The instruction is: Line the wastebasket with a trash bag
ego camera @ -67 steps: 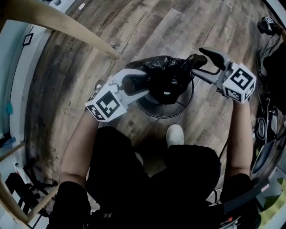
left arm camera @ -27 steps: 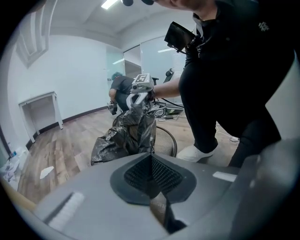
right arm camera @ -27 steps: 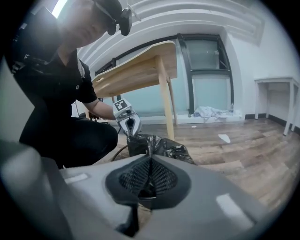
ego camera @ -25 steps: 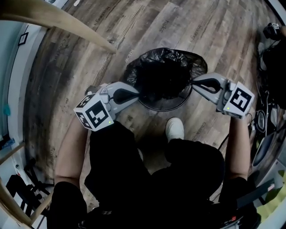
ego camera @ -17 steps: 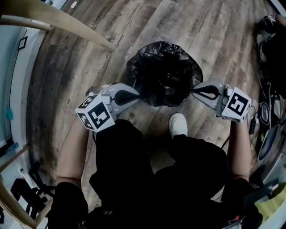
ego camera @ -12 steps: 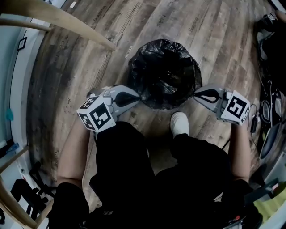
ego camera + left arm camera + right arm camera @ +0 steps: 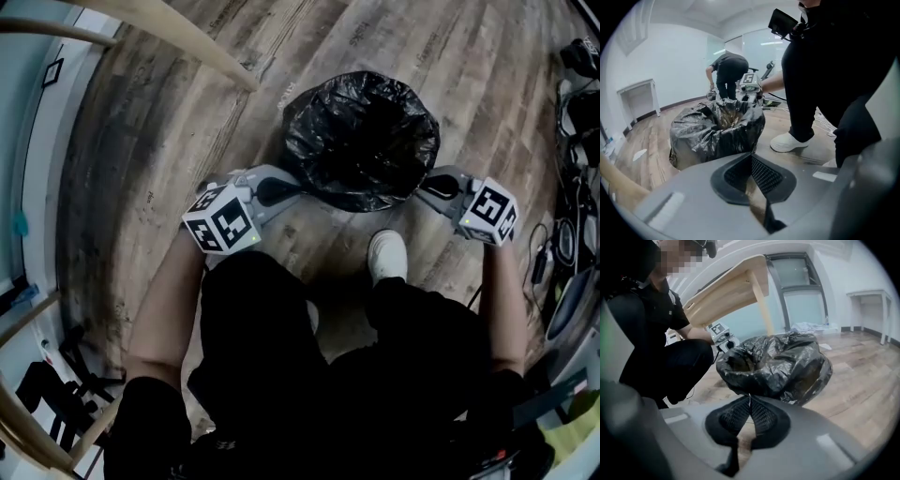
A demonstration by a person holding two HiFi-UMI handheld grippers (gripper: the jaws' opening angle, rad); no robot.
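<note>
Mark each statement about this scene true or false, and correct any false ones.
1. The black plastic trash bag gapes open at the top. True.
2. The left gripper's jaws stand wide apart. False: they are closed, at the bag's edge.
3. A white shoe rests on the floor near the bag. True.
4. The floor is grey carpet. False: it is wood-look planks.
5. The right gripper's jaws are closed at the bag's edge. True.
</note>
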